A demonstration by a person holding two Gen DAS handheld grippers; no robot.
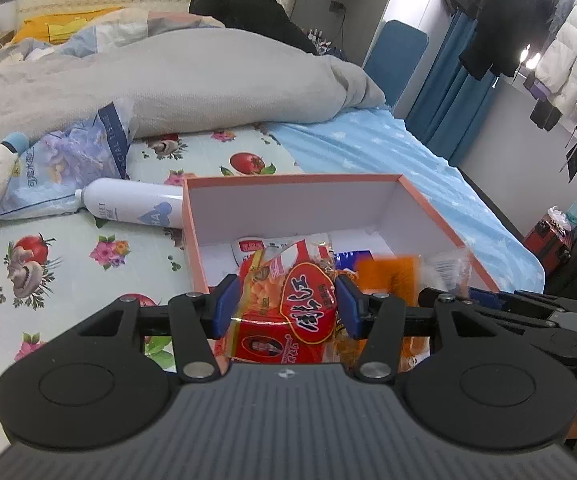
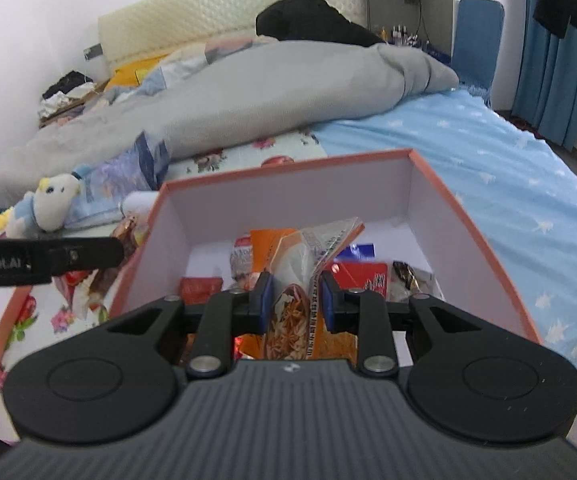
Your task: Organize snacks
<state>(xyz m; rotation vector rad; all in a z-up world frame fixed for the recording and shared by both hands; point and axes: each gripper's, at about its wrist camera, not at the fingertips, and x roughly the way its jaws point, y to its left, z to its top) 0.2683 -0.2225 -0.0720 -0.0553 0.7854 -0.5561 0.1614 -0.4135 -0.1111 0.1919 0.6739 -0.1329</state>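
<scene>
Left tongs (image 1: 284,308) clamped on red snack packet (image 1: 288,312), right tongs (image 2: 294,300) clamped on orange snack packet (image 2: 288,320); both at lower centre, over the near edge of the pink box (image 1: 440,208). Risk: slick, crumpled film could slip out or snag the box wall, landing on the bed (image 1: 368,144). Both packets' long axes run away from the camera, far ends toward the box interior.

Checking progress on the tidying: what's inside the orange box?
Inside the orange box: several snack packets, red, orange and blue. Nearer ones are covered by the held packets and grippers.

snack packets (image 1: 288,304): glossy plastic | box (image 1: 288,196): matt card | bedsheet (image 1: 88,264): cloth
</scene>
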